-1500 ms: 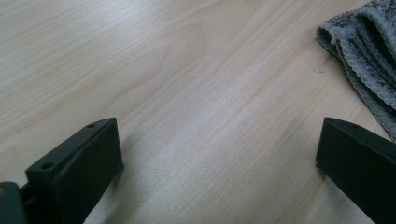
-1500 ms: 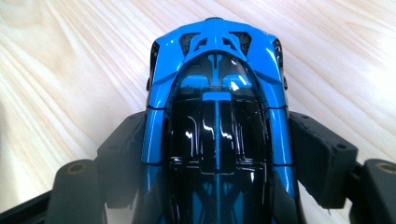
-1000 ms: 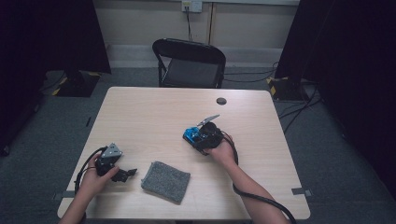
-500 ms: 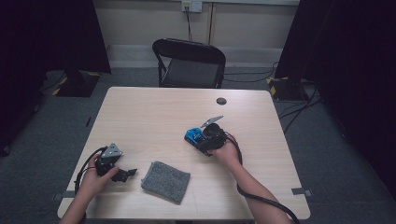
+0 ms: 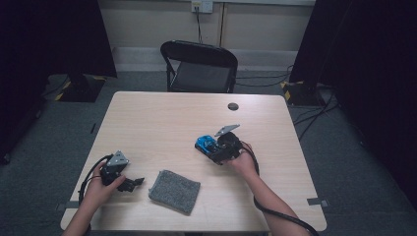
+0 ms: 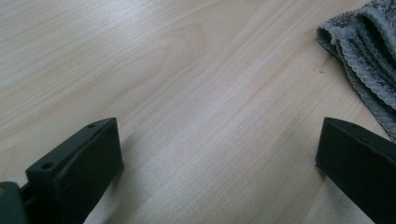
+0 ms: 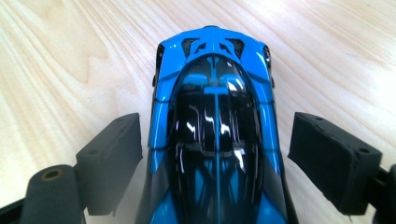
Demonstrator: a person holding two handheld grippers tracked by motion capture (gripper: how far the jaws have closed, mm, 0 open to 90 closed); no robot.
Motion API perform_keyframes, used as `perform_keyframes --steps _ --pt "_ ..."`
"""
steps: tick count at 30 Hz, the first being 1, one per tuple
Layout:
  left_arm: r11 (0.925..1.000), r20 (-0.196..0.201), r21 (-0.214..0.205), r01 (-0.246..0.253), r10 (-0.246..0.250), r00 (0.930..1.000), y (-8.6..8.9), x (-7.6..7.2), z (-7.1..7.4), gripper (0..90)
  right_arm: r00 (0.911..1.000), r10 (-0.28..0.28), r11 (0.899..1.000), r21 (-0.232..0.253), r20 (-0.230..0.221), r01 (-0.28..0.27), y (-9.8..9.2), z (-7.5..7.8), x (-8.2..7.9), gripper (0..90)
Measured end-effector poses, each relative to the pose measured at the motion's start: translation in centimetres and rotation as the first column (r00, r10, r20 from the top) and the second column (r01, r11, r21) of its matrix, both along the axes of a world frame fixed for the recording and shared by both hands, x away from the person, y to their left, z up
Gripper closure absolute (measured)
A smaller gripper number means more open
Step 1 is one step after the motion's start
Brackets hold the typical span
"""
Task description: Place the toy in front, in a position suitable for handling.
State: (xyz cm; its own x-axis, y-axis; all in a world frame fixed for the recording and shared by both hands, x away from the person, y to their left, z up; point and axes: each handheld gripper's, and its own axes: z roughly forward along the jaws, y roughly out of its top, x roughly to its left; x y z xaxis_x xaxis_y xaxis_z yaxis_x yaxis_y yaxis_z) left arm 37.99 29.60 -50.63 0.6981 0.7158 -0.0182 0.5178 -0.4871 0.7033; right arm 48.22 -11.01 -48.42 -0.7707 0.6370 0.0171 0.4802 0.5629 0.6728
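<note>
**Operator:** Toy car, glossy blue with a black canopy [image 7: 215, 140], sits on the pale wood-grain tabletop [image 5: 162, 123], right of the middle, and my right tool [image 7: 215, 154] straddles it. The jaws have just been opening: in the right gripper view there is a gap between each black pad and the car's flanks, so the car stands between them on its own wheels and nothing presses on it.

**Observer:** Why leave the tool around it like that?

**Operator:** My reading is that it is a release. The car is lined up lengthwise between the jaws, nose pointing away from the camera, so the pads can draw back along its sides without knocking it.

**Observer:** And your left side?

**Operator:** The left tool [image 5: 129, 183] lies low near the front left corner of the tabletop, jaws spread wide with bare wood between them. The folded grey knitted cloth [image 5: 174, 191] lies just beside it, and its scalloped edge shows at the right in the left gripper view [image 6: 359, 51]. It is near the jaw but I cannot tell if they touch.

**Observer:** Anything in the way?

**Operator:** Little. A small dark round disc [image 5: 233, 106] lies near the far edge, well apart from the car, and a black folding chair [image 5: 199, 66] stands beyond the tabletop. The right tool's cable [image 5: 275, 216] trails off the front edge; I would watch that it does not drag.
</note>
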Motion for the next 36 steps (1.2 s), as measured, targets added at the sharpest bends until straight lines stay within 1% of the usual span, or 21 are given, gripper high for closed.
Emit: perform_keyframes --steps 1,3,6,8,9,11,12,13,14,15,16,17,20,23,25,27,30,31,34,36 --pt "1.0 0.0 -0.001 -0.001 0.001 1.0 0.0 0.0 0.0 0.0 1.0 -0.004 1.0 0.003 -0.002 0.004 -0.4 0.0 -0.5 14.4" --pt "1.0 0.0 0.0 0.0 0.0 1.0 0.0 0.0 0.0 0.0 0.9999 -0.01 1.0 0.024 -0.008 0.01 -0.8 -0.1 -1.0 14.0" --pt "1.0 0.0 -0.001 -0.001 0.001 1.0 0.0 0.0 0.0 0.0 0.9998 -0.02 0.999 0.028 -0.003 0.02 -1.2 -0.2 -1.6 13.7" --pt "1.0 0.0 0.0 0.0 0.0 1.0 0.0 0.0 0.0 0.0 0.9996 -0.028 0.999 0.035 -0.008 0.029 -1.7 -0.5 -2.0 13.3" --pt "1.0 0.0 -0.001 -0.001 0.001 1.0 0.0 0.0 0.0 0.0 0.9991 -0.042 0.998 0.042 -0.01 0.042 -2.1 -1.0 -2.5 13.4" --pt "1.0 0.0 0.0 0.0 0.0 1.0 0.0 0.0 0.0 0.0 0.9987 -0.05 0.998 0.041 -0.01 0.05 -2.4 -1.3 -2.6 13.5" --pt "1.0 0.0 -0.001 -0.001 0.001 1.0 0.0 0.0 0.0 0.0 0.9986 -0.053 0.998 0.042 -0.002 0.053 -2.6 -1.8 -3.0 13.7" --pt "1.0 0.0 0.0 0.0 0.0 1.0 0.0 0.0 0.0 0.0 0.9986 -0.053 0.998 0.042 -0.002 0.053 -2.6 -1.8 -3.0 13.7" --pt "1.0 0.0 -0.001 -0.001 0.001 1.0 0.0 0.0 0.0 0.0 0.9973 -0.068 0.997 0.045 0.029 0.066 -2.8 -2.0 -3.4 13.6" --pt "1.0 0.0 0.0 0.0 0.0 1.0 0.0 0.0 0.0 0.0 0.9964 -0.075 0.996 0.052 0.041 0.072 -2.9 -2.2 -3.5 13.2" --pt "1.0 0.0 0.0 0.0 0.0 1.0 0.0 0.0 0.0 0.0 0.9964 -0.075 0.996 0.052 0.041 0.072 -2.9 -2.2 -3.5 13.2" --pt "1.0 0.0 0.0 0.0 0.0 1.0 0.0 0.0 0.0 0.0 0.9967 -0.064 0.997 0.054 0.05 0.061 -3.1 -2.2 -3.5 14.0" --pt "1.0 0.001 -0.001 0.001 -0.001 1.0 0.0 0.0 0.0 0.0 0.9948 -0.085 0.995 0.05 0.056 0.082 -3.1 -2.2 -3.8 14.1" --pt "1.0 0.0 -0.001 0.002 -0.002 1.0 0.0 0.0 0.0 0.0 0.9946 -0.088 0.995 0.052 0.054 0.086 -3.1 -2.2 -4.0 14.1" --pt "1.0 0.0 -0.002 0.001 -0.001 1.0 0.0 0.0 0.0 0.0 0.991 -0.123 0.991 0.053 0.054 0.12 -3.2 -2.2 -4.0 14.7" --pt "1.0 0.0 -0.002 0.001 -0.001 1.0 0.0 0.0 0.0 0.0 0.9901 -0.13 0.99 0.055 0.053 0.127 -3.2 -2.2 -3.9 15.4" --pt "1.0 -0.001 -0.002 0.002 -0.002 1.0 0.0 0.0 0.0 0.0 0.9904 -0.127 0.991 0.057 0.054 0.124 -3.3 -2.2 -3.9 16.0" --pt "1.0 -0.001 -0.004 0.001 -0.001 1.0 0.0 0.0 0.0 0.0 0.9922 -0.111 0.992 0.065 0.057 0.107 -3.3 -2.2 -4.1 23.1" --pt "1.0 0.002 -0.001 -0.001 0.001 1.0 0.1 0.0 0.0 0.1 0.9934 -0.098 0.993 0.068 0.059 0.093 -3.3 -2.2 -4.1 23.3" --pt "1.0 0.004 -0.004 -0.006 0.006 1.0 0.1 0.0 0.0 2.3 0.9937 -0.095 0.993 0.069 0.06 0.091 -3.3 -2.2 -4.0 23.5"
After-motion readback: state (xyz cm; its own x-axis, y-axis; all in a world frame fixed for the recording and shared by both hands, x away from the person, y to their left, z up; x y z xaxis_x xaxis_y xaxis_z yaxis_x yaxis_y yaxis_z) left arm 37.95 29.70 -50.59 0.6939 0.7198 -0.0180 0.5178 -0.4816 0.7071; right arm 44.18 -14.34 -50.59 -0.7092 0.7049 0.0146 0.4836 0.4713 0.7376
